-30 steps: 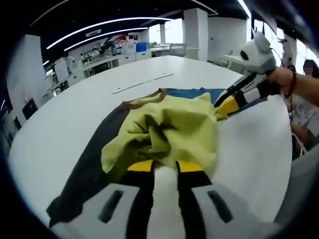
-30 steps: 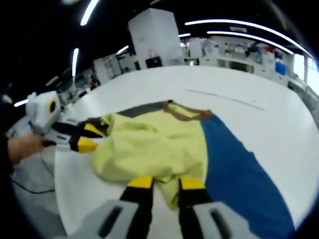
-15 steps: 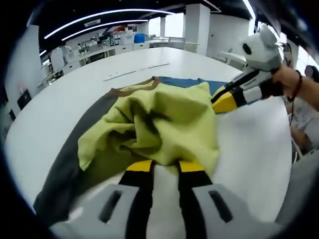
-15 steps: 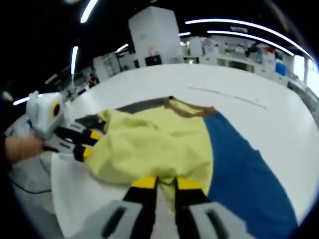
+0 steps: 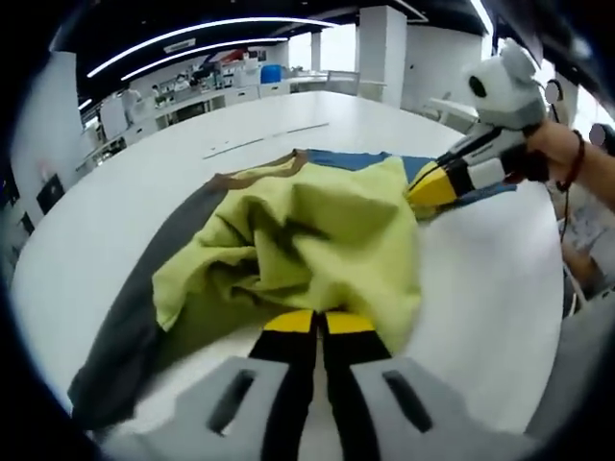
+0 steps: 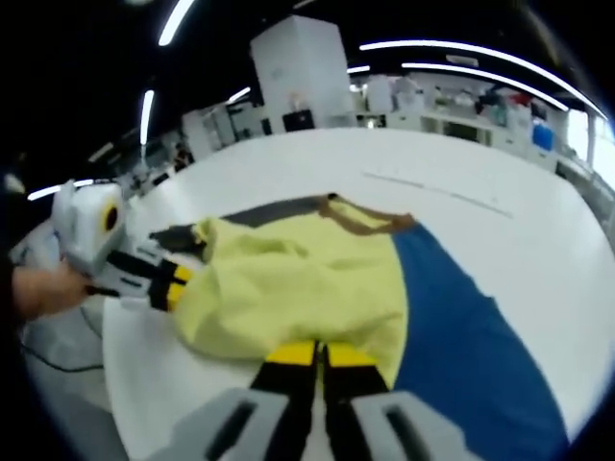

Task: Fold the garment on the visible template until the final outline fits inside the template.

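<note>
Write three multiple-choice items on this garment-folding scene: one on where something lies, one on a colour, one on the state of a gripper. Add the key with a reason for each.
1. In the right gripper view, where does the blue panel lie relative to the yellow-green panel?
A. To its right
B. To its left
C. Underneath the table

2. What colour is the collar trim of the garment?
A. Red
B. Brown
C. White

3. How do the jaws of the left gripper stand?
A. Wide open, clear of the cloth
B. Closed together at the cloth's near edge
C. Clamped on a table edge

Key: 1 A, the blue spreads off to the right of the yellow-green cloth in that view. 2 B, a brown band runs along the neckline. 3 B, in the left gripper view the yellow tips meet with no gap at the edge of the yellow-green fabric.
</note>
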Motion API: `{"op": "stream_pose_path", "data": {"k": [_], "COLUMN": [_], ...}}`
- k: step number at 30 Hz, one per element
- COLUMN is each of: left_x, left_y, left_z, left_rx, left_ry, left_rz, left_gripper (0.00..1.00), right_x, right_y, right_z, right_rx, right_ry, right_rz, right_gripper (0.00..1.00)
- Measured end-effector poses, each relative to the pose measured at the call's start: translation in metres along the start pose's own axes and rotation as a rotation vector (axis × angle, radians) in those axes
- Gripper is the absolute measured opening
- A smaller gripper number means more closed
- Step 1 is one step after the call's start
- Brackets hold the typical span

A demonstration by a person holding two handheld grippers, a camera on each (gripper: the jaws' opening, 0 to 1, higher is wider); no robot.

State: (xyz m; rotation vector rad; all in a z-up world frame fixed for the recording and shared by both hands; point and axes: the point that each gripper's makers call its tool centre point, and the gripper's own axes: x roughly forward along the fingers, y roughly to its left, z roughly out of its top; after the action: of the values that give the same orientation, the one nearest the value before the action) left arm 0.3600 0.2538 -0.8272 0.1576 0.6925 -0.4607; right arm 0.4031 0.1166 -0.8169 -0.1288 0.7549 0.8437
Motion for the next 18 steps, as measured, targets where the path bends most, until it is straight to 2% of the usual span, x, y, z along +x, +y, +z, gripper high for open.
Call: {"op": "stream_pose_path", "data": {"k": [7, 15, 18], "left_x": [-0.03, -0.057, -0.065], "left_y": [0.0, -0.012, -0.016], "left_z": [0.014, 0.015, 0.013], "left_rx": [-0.077, -0.114, -0.122], "left_ry": [-0.067, -0.097, -0.103], "left_rz": [0.013, 0.012, 0.007], "left_gripper": [0.0, 0.0, 0.0], "right_x": [-0.021, -0.053, -0.067], "right_y": [0.003, 0.013, 0.02], "right_z": [-0.002, -0.007, -0.015], "right_rx": [0.001, 0.003, 0.007], "right_ry": [0.012, 0.007, 0.011], "right_rz": [0.03, 0.053, 0.058], "right_gripper": [0.0, 0.0, 0.0]}}
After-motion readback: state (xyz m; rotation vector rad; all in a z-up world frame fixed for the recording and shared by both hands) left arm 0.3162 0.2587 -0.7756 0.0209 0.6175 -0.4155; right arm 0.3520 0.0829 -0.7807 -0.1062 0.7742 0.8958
